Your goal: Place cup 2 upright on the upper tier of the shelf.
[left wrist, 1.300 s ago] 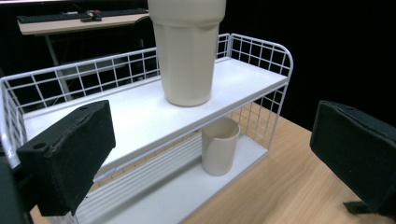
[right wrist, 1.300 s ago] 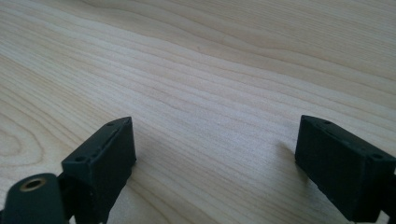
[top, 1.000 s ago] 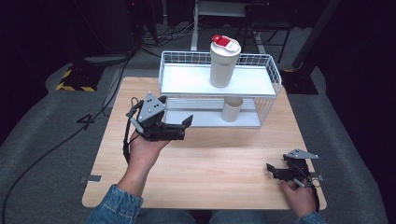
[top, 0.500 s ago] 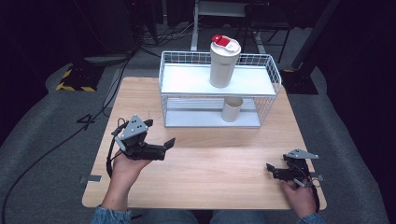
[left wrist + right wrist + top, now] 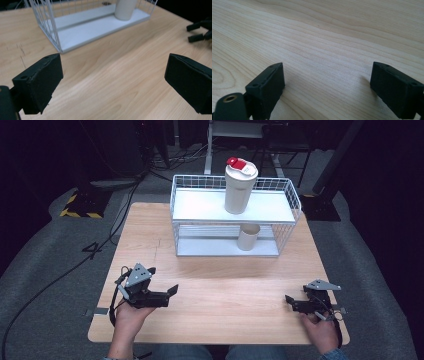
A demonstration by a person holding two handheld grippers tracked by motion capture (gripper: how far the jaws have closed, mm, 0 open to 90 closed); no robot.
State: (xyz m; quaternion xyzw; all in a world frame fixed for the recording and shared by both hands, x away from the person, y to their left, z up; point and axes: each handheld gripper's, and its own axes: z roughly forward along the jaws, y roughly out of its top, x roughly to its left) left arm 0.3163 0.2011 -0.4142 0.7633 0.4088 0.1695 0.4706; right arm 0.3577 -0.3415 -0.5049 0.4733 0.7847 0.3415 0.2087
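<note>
Small white cup (image 5: 248, 237) upright on wire rack (image 5: 200, 245) lower shelf, right of centre

Black two-jaw grippers (image 5: 172, 292) — grey three-cornered plates, trailing cables, denim cuffs

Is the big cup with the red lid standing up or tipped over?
Standing up. The big cup sits straight on the rack's top shelf, red lid on top.

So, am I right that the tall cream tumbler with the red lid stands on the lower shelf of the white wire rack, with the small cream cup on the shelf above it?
Not quite: they are swapped. The high view shows the tall cream tumbler with the red lid on the top shelf of the white wire rack, and the small cream cup on the lower shelf beneath it.
</note>
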